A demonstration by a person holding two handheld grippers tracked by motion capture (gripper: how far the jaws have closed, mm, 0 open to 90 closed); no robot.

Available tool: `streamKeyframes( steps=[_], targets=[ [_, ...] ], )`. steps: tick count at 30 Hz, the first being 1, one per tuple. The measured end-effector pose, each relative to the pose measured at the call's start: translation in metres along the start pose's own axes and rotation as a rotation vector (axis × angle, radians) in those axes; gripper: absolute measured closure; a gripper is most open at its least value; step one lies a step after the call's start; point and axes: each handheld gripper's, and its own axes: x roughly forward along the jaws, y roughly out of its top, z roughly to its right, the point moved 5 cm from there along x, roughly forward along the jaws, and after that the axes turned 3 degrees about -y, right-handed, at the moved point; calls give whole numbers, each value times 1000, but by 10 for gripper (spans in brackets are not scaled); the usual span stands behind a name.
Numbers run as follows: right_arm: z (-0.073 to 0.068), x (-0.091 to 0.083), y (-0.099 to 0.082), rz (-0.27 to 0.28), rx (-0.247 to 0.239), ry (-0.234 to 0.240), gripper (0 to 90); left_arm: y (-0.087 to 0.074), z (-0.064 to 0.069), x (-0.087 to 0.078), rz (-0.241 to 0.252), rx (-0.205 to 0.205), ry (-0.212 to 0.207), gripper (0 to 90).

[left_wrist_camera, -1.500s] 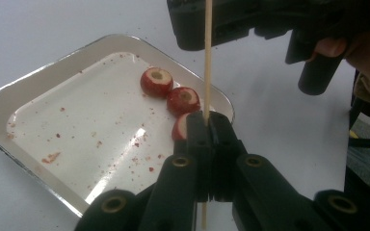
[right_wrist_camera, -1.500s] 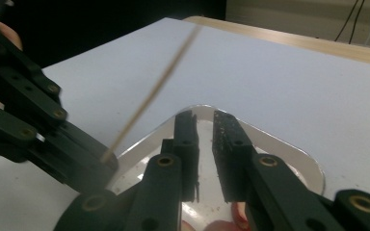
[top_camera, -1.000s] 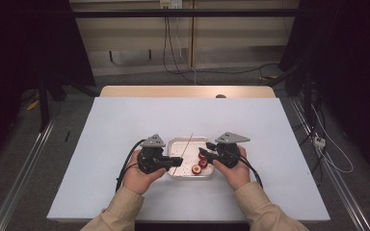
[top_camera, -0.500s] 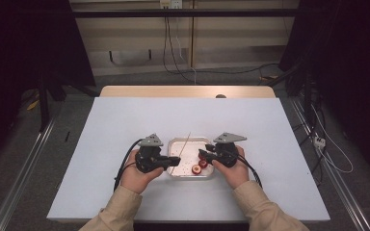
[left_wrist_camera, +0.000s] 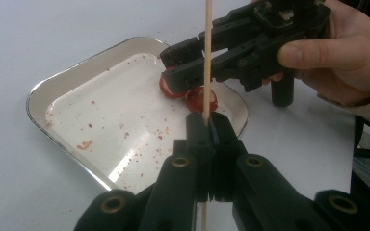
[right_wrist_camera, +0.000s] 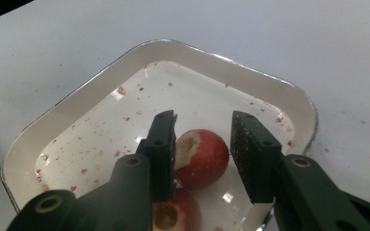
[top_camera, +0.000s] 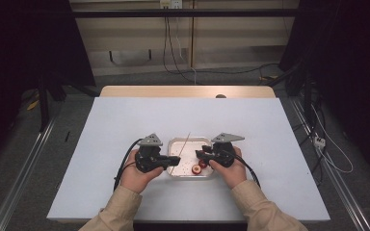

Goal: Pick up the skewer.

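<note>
- High view: the left gripper and right gripper meet over the white tray at lower centre; a thin skewer slants across it.
- Left gripper view: its jaws are clamped tight on the skewer, which rises to the top edge, centre frame.
- Right gripper view: its jaws stand partly apart around a red fruit at lower centre, left pad touching it, right pad clear; a second fruit lies below.
</note>
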Motion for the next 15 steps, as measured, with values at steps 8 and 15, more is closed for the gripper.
streamKeyframes(
  steps=[8,15],
  targets=[
    [-3,5,-5,-38,-2,30,695,0,0,0,-4,1,0,892],
    [-2,-3,3,9,63,53,740,-1,2,2,-16,-2,-3,892]
  ],
)
